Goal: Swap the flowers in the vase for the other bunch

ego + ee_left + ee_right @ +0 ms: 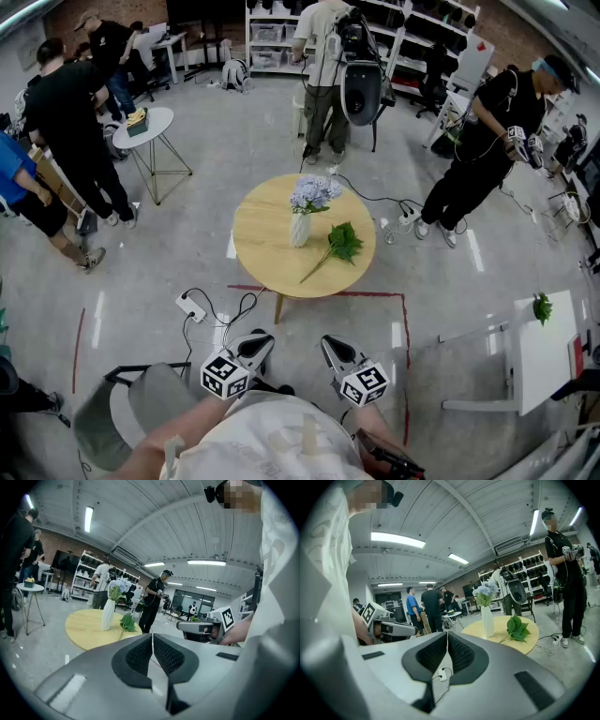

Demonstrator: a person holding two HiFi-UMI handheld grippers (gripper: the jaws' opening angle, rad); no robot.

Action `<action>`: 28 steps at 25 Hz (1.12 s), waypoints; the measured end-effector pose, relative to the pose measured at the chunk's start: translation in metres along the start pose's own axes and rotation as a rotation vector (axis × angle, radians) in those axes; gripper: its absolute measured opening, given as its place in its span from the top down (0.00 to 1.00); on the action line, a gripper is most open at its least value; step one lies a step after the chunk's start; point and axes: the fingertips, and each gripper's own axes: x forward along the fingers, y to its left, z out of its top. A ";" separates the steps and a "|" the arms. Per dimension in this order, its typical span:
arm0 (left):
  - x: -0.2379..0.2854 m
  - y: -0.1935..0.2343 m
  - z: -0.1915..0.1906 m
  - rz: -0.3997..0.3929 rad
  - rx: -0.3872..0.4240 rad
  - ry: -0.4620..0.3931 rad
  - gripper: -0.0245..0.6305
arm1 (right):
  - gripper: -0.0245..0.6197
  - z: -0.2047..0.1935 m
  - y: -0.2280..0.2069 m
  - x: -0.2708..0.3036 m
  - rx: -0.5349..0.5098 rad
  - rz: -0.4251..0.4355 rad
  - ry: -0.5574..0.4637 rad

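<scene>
Standing off from desk (pixel 261 246) mid-frame; swap not begun. L claw (pixel 258 345) & R claw (pixel 330 347) both closed, empty. Next: approach, open, pull blue flowers (pixel 315 192) from vase (pixel 300 229).

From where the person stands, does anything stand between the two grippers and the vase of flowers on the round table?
Nothing visible does. Between the left gripper, the right gripper and the vase on the round table lies only floor; a power strip and its cable lie low, off to the left.
</scene>
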 end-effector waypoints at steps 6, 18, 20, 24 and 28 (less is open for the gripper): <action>0.004 -0.001 0.001 0.000 0.008 -0.004 0.94 | 0.95 0.000 -0.001 0.001 -0.006 0.010 -0.003; 0.010 -0.002 0.009 -0.012 0.025 0.002 0.94 | 0.94 0.005 -0.008 -0.004 0.003 -0.020 -0.017; 0.009 0.001 0.010 -0.009 0.027 0.003 0.94 | 0.94 0.005 -0.007 -0.001 0.001 -0.017 -0.017; 0.011 0.004 0.010 -0.011 0.027 0.002 0.94 | 0.94 0.006 -0.009 0.005 -0.008 -0.016 -0.013; 0.012 0.007 0.011 -0.010 0.025 0.003 0.94 | 0.94 0.003 -0.011 0.010 -0.002 -0.015 -0.001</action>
